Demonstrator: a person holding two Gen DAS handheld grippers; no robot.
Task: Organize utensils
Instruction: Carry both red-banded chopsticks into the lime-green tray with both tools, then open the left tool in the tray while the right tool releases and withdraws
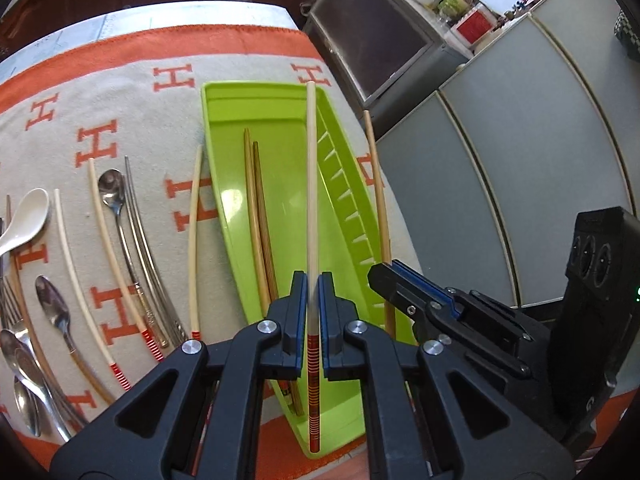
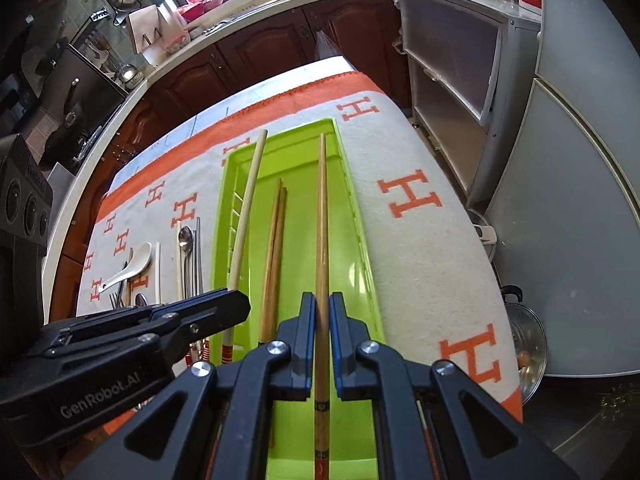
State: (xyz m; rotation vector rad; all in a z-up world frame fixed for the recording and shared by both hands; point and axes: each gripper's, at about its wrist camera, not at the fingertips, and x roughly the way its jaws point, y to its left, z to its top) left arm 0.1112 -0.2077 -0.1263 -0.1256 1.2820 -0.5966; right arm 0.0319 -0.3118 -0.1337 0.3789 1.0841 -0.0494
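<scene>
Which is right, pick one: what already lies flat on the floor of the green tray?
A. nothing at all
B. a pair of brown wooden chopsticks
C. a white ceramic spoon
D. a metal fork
B: two brown wooden chopsticks lie side by side on the green tray floor, while the white ceramic spoon rests outside on the cloth.

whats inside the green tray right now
Two brown wooden chopsticks lie side by side on the floor of the green tray. Their near ends are hidden behind the right gripper, so anything lying there can't be seen.
</scene>
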